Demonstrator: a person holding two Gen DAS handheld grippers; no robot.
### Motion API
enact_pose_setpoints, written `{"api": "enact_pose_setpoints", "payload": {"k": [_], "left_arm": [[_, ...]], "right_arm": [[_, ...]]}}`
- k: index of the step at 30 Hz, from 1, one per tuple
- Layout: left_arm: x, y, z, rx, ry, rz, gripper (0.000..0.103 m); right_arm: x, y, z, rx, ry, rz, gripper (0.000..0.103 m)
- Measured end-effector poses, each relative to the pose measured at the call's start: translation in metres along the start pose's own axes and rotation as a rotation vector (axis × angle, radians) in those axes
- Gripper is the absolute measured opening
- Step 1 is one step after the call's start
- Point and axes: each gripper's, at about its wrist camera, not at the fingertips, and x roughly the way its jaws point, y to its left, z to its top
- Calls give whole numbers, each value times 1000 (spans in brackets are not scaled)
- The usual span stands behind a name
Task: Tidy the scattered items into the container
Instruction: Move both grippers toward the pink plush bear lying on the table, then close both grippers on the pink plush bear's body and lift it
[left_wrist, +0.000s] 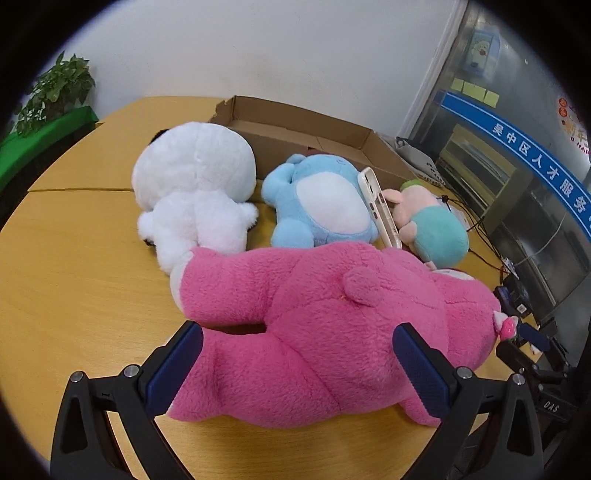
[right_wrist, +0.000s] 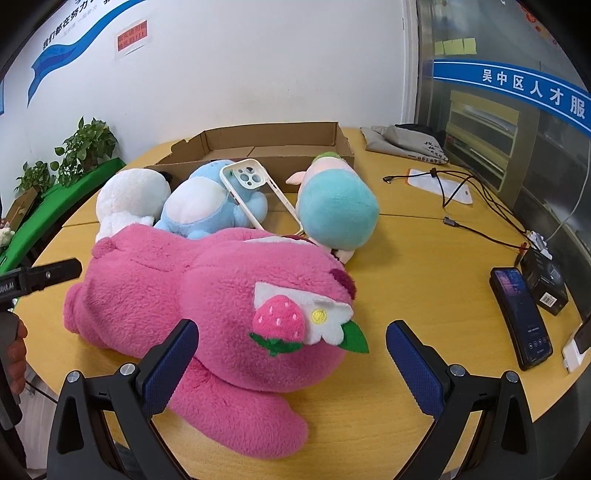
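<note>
Large pink plush bear lying on the yellow wooden table, in front of the open brown cardboard box. Left gripper and right gripper spread wide, each straddling the bear ungrasped.

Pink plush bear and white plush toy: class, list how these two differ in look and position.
The pink plush bear is bright pink with a strawberry patch; the white plush toy is plain white. The pink plush bear lies nearest the cameras, between open hand-held gripper fingers; the white plush toy lies farther back, beside the cardboard box. Both are fluffy and rest on the wooden table.
</note>
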Motion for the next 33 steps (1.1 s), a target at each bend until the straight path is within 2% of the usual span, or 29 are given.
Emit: {"api": "enact_pose_setpoints", "payload": {"k": [5, 11, 14, 16, 17, 21, 24, 25, 28, 32, 33], "left_arm": [[9, -4, 2, 26, 22, -27, 102], [34, 6, 14, -35, 102, -170, 102], [52, 13, 21, -45, 144, -238, 102], [66, 18, 22, -59, 186, -296, 103], [72, 21, 22, -75, 203, -322, 103], [80, 28, 19, -92, 195, -387, 102], [82, 28, 16, -84, 208, -416, 92], [81, 27, 16, -74, 219, -433, 83], [73, 29, 14, -72, 224, -461, 67], [58, 28, 7, -49, 158, -431, 49], [52, 27, 6, -45, 146, -425, 48]], "right_arm": [[12, -2, 4, 12, 13, 36, 103], [24, -12, 11, 30, 7, 60, 103], [35, -25, 14, 59, 7, 99, 103], [51, -36, 14, 100, 34, 162, 103], [65, -44, 13, 134, 62, 221, 103], [96, -54, 9, 218, 97, 383, 103], [106, -51, 4, 225, 112, 436, 103], [106, -49, 3, 210, 119, 449, 103], [103, -45, 2, 164, 133, 461, 103], [83, -32, 2, 132, 84, 432, 87], [79, -30, 3, 121, 68, 422, 86]]}}
